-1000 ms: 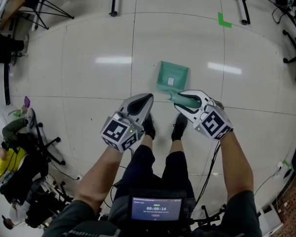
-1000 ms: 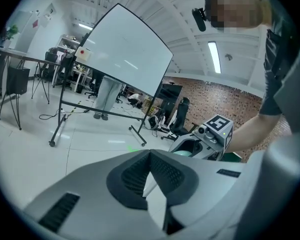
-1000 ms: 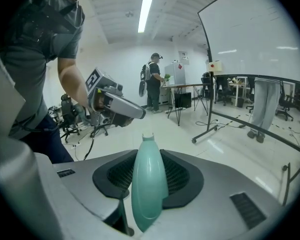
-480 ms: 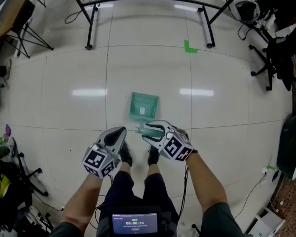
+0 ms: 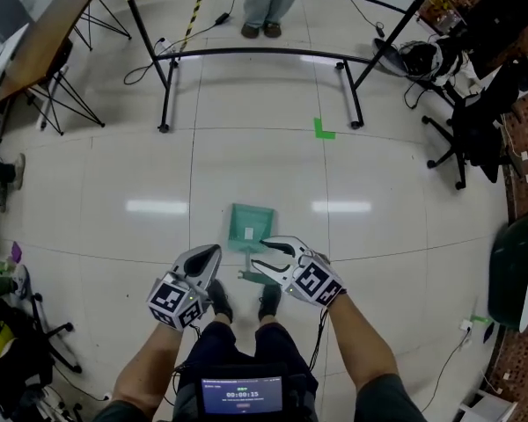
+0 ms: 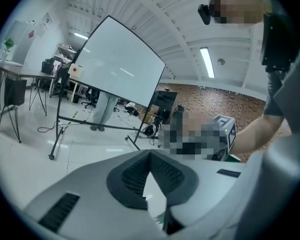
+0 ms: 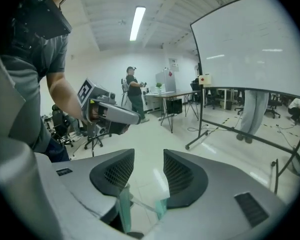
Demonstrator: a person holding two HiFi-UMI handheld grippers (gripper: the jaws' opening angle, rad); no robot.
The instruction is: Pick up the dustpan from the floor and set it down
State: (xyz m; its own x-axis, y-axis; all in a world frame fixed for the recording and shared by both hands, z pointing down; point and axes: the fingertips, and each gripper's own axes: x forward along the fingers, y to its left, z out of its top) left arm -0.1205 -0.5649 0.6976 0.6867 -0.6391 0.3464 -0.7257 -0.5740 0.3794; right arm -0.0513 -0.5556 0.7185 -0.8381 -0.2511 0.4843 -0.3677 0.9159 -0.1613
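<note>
The green dustpan (image 5: 249, 220) lies flat on the white tiled floor just ahead of my feet, its handle pointing back toward me. My right gripper (image 5: 257, 258) hovers above the handle with its jaws spread and nothing pressed between the pads. In the right gripper view the dustpan (image 7: 160, 206) shows low down through the gap of the right gripper (image 7: 149, 156), clear of both pads. My left gripper (image 5: 213, 251) is beside it on the left, jaws together and empty. The tips of the left gripper (image 6: 150, 154) meet in its own view.
A whiteboard stand's black frame (image 5: 255, 53) crosses the floor ahead, with a person's legs (image 5: 262, 7) behind it. A green tape mark (image 5: 323, 130) lies beyond the dustpan. Office chairs (image 5: 475, 130) crowd the right, a folding table (image 5: 44, 33) the left. My shoes (image 5: 218, 299) stand below the grippers.
Both grippers and my head have risen, so the floor and dustpan look smaller. The right jaws came off the dustpan's handle and stand open. The dustpan stays on the floor.
</note>
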